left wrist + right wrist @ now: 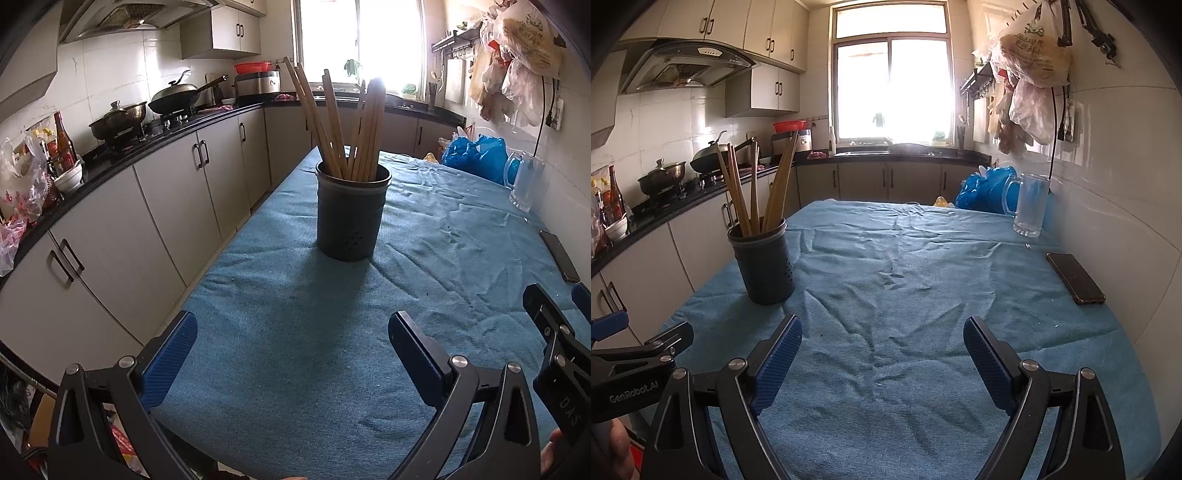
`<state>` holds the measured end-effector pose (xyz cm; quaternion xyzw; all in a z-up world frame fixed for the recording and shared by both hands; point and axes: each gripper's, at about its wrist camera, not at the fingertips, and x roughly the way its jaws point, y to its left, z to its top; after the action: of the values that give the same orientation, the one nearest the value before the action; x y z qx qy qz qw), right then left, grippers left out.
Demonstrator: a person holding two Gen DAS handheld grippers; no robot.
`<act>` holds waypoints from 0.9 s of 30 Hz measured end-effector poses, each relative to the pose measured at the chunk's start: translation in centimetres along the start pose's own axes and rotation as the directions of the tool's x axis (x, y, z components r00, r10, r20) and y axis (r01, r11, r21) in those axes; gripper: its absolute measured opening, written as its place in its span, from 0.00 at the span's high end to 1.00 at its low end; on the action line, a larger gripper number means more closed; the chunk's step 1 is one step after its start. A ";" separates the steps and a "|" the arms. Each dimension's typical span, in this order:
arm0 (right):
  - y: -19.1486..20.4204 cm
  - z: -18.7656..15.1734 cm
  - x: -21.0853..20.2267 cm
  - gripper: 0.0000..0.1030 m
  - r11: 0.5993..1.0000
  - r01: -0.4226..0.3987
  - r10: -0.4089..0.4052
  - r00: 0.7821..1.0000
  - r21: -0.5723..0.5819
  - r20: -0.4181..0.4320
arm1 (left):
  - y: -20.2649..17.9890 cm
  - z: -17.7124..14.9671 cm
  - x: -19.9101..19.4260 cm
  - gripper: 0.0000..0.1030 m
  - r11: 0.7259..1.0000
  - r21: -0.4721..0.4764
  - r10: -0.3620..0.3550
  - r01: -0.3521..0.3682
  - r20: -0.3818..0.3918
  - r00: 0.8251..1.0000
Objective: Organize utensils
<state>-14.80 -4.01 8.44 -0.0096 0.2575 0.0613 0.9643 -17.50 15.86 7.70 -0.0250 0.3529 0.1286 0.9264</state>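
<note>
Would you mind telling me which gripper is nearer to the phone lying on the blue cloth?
The right gripper. The phone lies just ahead and to its right, by the wall. The left gripper sits farther left, facing the chopstick holder, with the right gripper between it and the phone.

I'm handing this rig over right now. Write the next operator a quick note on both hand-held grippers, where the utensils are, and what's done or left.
Left hand-held gripper: open, empty, above the near end of the table.
Right hand-held gripper: open, empty, beside the left one.
Chopsticks: all standing in the dark holder on the blue tablecloth, towards the table's left side.
Also on the table: a phone and a glass mug along the wall side, blue bags at the far end.
Done: no loose chopsticks are visible on the cloth.
Left: probably nothing, but check for utensils outside these views.
</note>
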 end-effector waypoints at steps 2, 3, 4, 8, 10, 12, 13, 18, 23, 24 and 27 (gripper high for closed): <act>0.1 0.0 0.0 0.11 1.000 -0.001 0.001 1.000 -0.005 0.000 | 0.1 -0.1 0.1 0.00 1.000 -0.002 -0.003 0.003 -0.003 1.000; 0.1 0.0 0.0 0.10 1.000 -0.002 0.002 1.000 -0.007 0.001 | 0.1 -0.1 0.1 0.00 1.000 -0.003 -0.003 0.003 -0.003 1.000; 0.2 -0.1 0.0 0.10 1.000 -0.002 0.002 1.000 -0.010 0.001 | 0.1 -0.1 0.1 0.00 1.000 -0.004 -0.003 0.003 -0.003 1.000; 0.2 -0.1 -0.1 0.10 1.000 -0.003 0.003 1.000 -0.015 0.002 | 0.2 -0.2 0.1 0.00 1.000 -0.007 -0.003 0.003 -0.006 1.000; 0.3 -0.1 -0.1 0.10 1.000 -0.003 0.003 1.000 -0.016 0.001 | 0.3 -0.1 0.2 0.00 1.000 -0.008 -0.003 0.003 -0.008 1.000; 0.3 -0.1 0.0 0.10 1.000 -0.004 0.004 1.000 -0.016 -0.001 | 0.3 -0.2 0.2 0.00 1.000 -0.007 -0.005 0.005 -0.011 1.000; 0.3 -0.1 -0.1 0.10 1.000 -0.004 0.004 1.000 -0.017 -0.001 | 0.4 -0.1 0.3 0.00 1.000 -0.006 -0.005 0.005 -0.012 1.000; 0.6 -0.2 -0.1 0.10 1.000 -0.007 0.007 1.000 -0.023 -0.002 | 0.4 -0.2 0.3 0.00 1.000 -0.007 -0.006 0.005 -0.012 1.000; 0.8 -0.3 -0.2 0.10 1.000 -0.010 0.010 1.000 -0.029 -0.003 | 0.5 -0.1 0.3 0.00 1.000 -0.007 -0.007 0.007 -0.013 1.000; 0.8 -0.3 -0.2 0.10 1.000 -0.010 0.010 1.000 -0.030 -0.003 | 0.4 -0.2 0.3 0.00 1.000 -0.006 -0.007 0.007 -0.013 1.000; 0.8 -0.2 -0.1 0.10 0.999 -0.012 0.012 1.000 -0.031 -0.003 | 0.4 -0.1 0.2 0.00 1.000 -0.005 -0.007 0.007 -0.012 1.000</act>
<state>-15.12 -3.24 8.30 -0.0230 0.2579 0.0708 0.9633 -17.53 16.32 7.45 -0.0294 0.3580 0.1264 0.9247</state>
